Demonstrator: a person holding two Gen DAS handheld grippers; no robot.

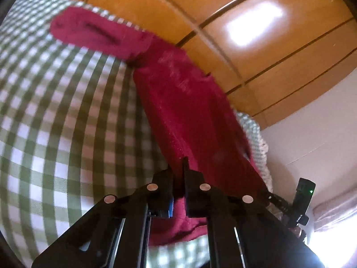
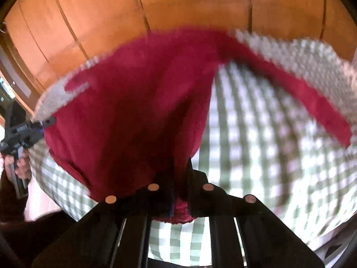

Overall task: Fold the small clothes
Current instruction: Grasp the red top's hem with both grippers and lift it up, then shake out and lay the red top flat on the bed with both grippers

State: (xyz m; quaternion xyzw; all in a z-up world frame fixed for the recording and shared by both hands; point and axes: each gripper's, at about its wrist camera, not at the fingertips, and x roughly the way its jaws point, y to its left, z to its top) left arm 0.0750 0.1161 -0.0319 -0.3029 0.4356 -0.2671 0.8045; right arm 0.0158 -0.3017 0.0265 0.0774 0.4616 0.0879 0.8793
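A dark red knit garment (image 1: 189,102) lies stretched over the green-and-white checked cloth (image 1: 55,111). One sleeve (image 1: 96,31) trails off to the far left. My left gripper (image 1: 178,167) is shut on the garment's near edge, with red fabric pinched between the jaws. In the right wrist view the same garment (image 2: 133,100) hangs from my right gripper (image 2: 180,163), which is shut on its hem. A long sleeve (image 2: 301,93) runs off to the right. The left gripper (image 2: 33,125) shows at the garment's left edge, with a hand (image 2: 20,163) behind it.
The checked cloth (image 2: 267,145) covers the whole work surface, and its far edge is close behind the garment. Orange wooden panels (image 1: 267,44) lie beyond that edge, with a white wall (image 1: 323,122) at the right. The right gripper (image 1: 303,196) shows at the lower right.
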